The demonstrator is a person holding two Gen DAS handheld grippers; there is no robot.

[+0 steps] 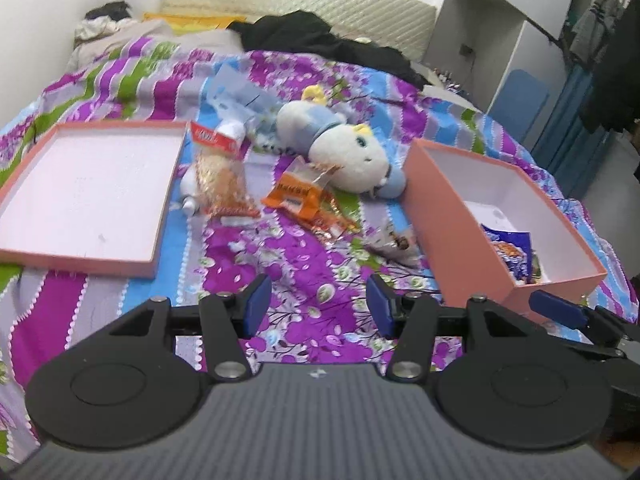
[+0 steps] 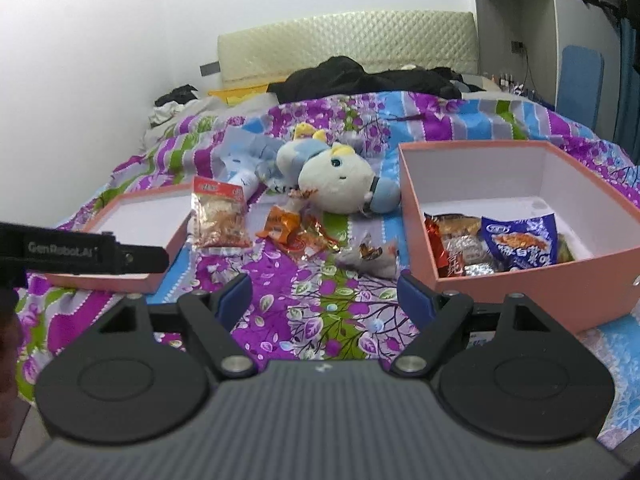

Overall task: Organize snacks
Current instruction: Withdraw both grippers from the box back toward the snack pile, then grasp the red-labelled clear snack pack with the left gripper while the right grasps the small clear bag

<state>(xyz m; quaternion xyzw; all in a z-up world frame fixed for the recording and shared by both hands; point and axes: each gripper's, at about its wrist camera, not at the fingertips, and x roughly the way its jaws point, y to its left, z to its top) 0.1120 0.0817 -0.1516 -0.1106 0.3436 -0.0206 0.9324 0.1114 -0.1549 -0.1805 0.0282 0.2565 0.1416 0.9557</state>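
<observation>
We see a floral bedspread [image 2: 320,320] carrying 2 pink pieces: the deep box [image 2: 520,280] at right, already holding several snack packets, and its shallow lid [image 1: 88,184] at left. Between them lie a plush toy [image 2: 340,184] and loose snacks [image 2: 220,216]. Our left gripper [image 1: 318,304] and right gripper [image 2: 324,300] hover with jaws apart, nothing between them.
</observation>
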